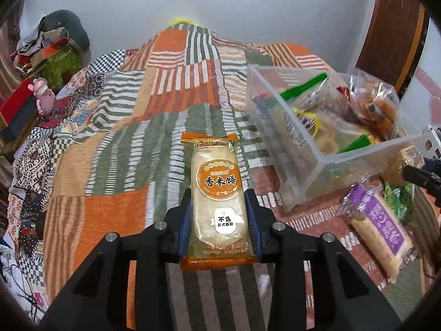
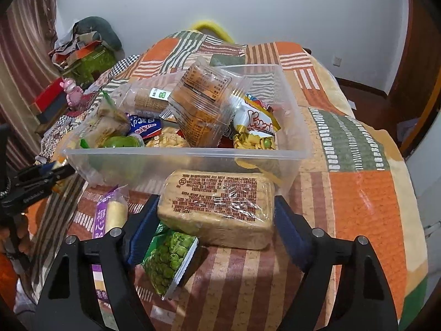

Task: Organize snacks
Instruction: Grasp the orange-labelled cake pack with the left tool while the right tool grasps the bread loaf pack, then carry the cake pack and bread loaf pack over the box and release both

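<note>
Clear plastic bin: the transparent rectangular storage bin sits on the patchwork bedspread and already holds a heap of wrapped snacks, among them a clear pack of orange crackers and a yellow-and-red crisp bag.
Left tool: the left gripper is clenched on an orange-edged rice cracker packet, both blue pads pressing its long sides; the packet is held just beside the bin's near-left corner, not yet over it.
Right tool: the right gripper brackets a clear-wrapped tan brick of biscuit printed in red, which lies on the bedspread touching the bin's front wall. Its jaws stand wide on either side; whether the pads already press the wrapper cannot be told.
Still outside: a purple-labelled wafer pack and a green pea snack bag lie on the bedspread near the bin's front.
Progress: judged well along, with most snacks inside. Four items appear left: the packet in hand, the tan brick, the purple pack and the pea bag.
</note>
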Demonstrator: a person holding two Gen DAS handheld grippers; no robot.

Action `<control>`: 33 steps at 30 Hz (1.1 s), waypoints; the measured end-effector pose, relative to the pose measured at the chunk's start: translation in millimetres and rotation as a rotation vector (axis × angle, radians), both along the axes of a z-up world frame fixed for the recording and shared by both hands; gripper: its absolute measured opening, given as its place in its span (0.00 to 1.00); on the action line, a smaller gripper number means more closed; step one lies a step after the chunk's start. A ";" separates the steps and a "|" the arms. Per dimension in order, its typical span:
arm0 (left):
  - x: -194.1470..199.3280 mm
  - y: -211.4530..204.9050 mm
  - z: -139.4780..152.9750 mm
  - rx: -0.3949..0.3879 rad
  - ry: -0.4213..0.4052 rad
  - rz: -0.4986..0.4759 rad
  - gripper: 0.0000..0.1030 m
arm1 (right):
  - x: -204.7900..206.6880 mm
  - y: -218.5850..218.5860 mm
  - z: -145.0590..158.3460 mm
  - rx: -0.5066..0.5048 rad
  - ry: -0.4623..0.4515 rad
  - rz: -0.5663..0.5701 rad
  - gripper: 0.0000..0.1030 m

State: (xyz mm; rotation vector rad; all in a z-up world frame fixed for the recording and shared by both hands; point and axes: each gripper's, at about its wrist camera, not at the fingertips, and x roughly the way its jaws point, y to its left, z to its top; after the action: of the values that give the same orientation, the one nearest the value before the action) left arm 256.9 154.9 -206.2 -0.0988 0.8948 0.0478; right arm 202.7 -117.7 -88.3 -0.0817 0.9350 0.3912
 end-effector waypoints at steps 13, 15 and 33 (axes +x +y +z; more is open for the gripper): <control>-19.9 -18.2 64.7 0.006 -0.114 -0.020 0.34 | -13.3 -18.4 28.8 0.049 -0.054 -0.020 0.75; -20.5 -26.0 75.9 0.008 -0.135 -0.033 0.34 | -13.6 -21.2 38.0 0.058 -0.076 -0.021 0.75; 21.8 -94.0 104.8 -0.018 -0.189 -0.151 0.35 | 15.2 -18.8 82.5 0.100 -0.232 -0.036 0.75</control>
State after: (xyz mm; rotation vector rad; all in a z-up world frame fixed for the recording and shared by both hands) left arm 278.7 61.0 -101.4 -0.0514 0.7119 -0.1094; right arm 217.9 -136.5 -5.8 -0.0185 0.6864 0.3855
